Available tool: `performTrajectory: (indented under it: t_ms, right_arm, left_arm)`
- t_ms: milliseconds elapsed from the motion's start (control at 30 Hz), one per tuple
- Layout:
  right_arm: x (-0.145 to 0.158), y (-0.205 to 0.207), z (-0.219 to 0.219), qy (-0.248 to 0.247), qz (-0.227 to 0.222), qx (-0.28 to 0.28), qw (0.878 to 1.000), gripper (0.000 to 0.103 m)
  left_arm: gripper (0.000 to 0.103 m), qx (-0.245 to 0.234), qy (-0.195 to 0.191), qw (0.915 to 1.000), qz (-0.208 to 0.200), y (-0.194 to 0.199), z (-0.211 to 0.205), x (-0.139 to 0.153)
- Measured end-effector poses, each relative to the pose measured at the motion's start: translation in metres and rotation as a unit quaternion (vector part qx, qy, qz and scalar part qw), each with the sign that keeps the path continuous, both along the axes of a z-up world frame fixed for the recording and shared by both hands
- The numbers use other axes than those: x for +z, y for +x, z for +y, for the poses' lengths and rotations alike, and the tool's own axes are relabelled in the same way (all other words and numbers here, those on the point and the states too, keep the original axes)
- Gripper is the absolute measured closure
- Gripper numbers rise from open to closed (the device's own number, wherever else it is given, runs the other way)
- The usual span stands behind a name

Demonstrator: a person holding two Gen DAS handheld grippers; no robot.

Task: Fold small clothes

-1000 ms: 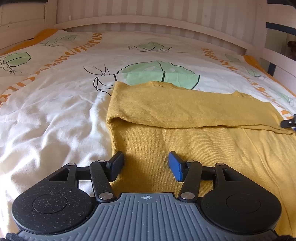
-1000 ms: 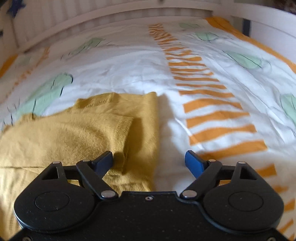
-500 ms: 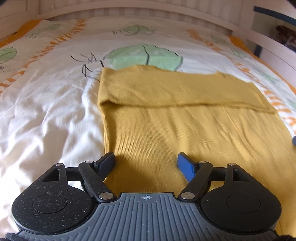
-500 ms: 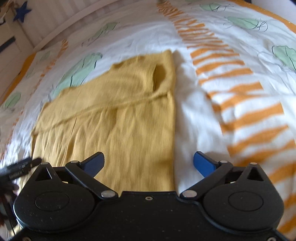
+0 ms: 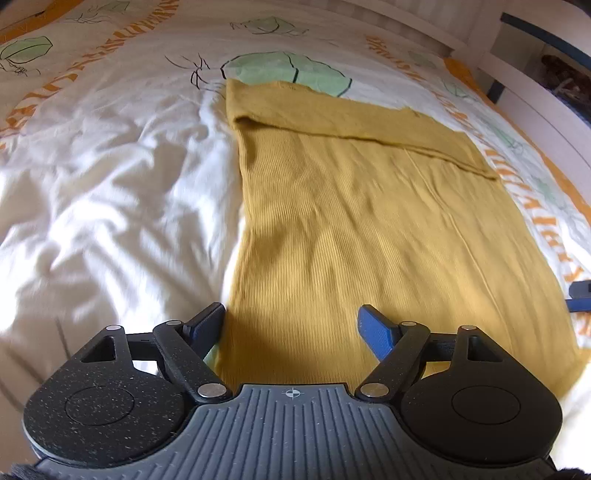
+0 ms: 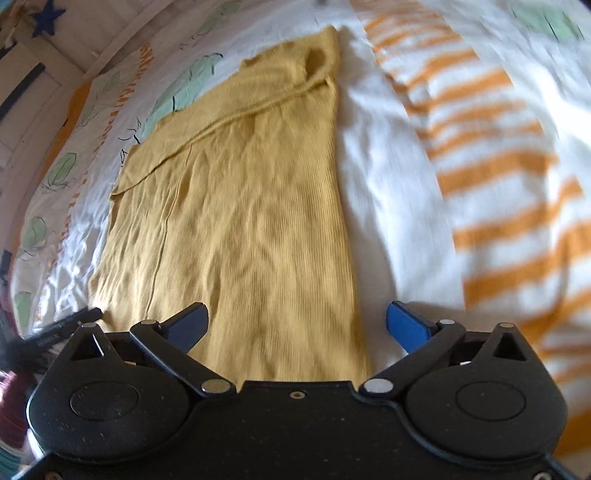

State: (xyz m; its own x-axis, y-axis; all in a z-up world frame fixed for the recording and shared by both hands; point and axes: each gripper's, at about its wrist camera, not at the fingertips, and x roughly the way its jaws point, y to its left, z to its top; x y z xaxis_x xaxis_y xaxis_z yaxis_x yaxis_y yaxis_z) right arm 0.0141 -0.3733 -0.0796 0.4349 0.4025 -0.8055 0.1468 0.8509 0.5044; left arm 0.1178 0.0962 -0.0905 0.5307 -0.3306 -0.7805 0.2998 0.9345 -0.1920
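White bed cover [image 5: 110, 206] with green leaves and orange stripes, all wrinkly, under everything. White slatted bed rail [image 6: 96, 44] far behind the yellow top, with a little blue star [image 6: 48, 23] on it.

Left of the yellow top: bare white cover, bumpy and bright.

Left tool [image 5: 291, 326] low over the near left corner of the yellow top, fingers wide apart, nothing between them but cloth lying flat below. Dark finger [image 5: 207, 325] right at the top's left edge, blue finger [image 5: 373, 328] over the yellow cloth.

Yellow top [image 5: 369, 221] spread flat on the bed in the middle, long way pointing off toward the rail. Far end folded back over itself in a band [image 5: 332, 114], partly covering a big green leaf print [image 5: 288, 70].

Right tool [image 6: 297, 325] low over the near right corner of the yellow top, fingers wide apart too, gripping nothing. Its dark finger [image 6: 188, 325] over the cloth, its blue finger [image 6: 406, 325] past the top's right edge, over white cover.

Right of the yellow top: fat orange stripes [image 6: 498, 206], a bit blurry.
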Motion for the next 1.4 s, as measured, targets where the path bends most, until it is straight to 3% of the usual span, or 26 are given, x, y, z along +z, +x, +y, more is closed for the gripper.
performTrajectory:
  t_ms: [167, 400, 533, 800, 1067, 1167, 1300, 1400]
  right_arm:
    - [-0.007, -0.017, -0.002, 0.048, 0.034, -0.004, 0.998, 0.0]
    - [-0.007, -0.02, 0.024, -0.011, 0.045, 0.058, 0.997, 0.0]
    - [-0.012, -0.016, 0.028, -0.019, 0.05, 0.069, 0.996, 0.0]
    - [-0.017, -0.013, 0.018, 0.009, 0.056, 0.065, 0.996, 0.0]
    - [-0.022, -0.014, 0.006, 0.051, 0.058, 0.056, 0.995, 0.0]
    - [-0.022, -0.014, 0.003, 0.061, 0.058, 0.054, 0.995, 0.0]
    - [-0.021, -0.015, 0.003, 0.066, 0.055, 0.057, 0.995, 0.0]
    - [-0.021, -0.015, 0.003, 0.067, 0.055, 0.058, 0.995, 0.0]
  left_arm:
    - [0.024, -0.008, 0.014, 0.9996, 0.024, -0.015, -0.003, 0.002]
    - [0.024, -0.01, 0.013, 0.9981, 0.059, -0.034, 0.002, 0.0]
    - [0.024, -0.003, -0.003, 0.9977, 0.068, -0.033, 0.007, -0.004]
    - [0.001, -0.032, 0.002, 0.997, 0.07, -0.031, -0.006, -0.011]
    - [0.002, -0.028, -0.007, 0.9972, 0.069, -0.029, -0.005, -0.011]
    - [0.006, -0.02, -0.019, 0.9969, 0.074, -0.028, 0.001, -0.01]
    - [0.032, 0.005, -0.019, 0.997, 0.074, -0.029, 0.011, -0.004]
    - [0.043, 0.025, -0.039, 0.9951, 0.087, -0.027, 0.024, -0.002]
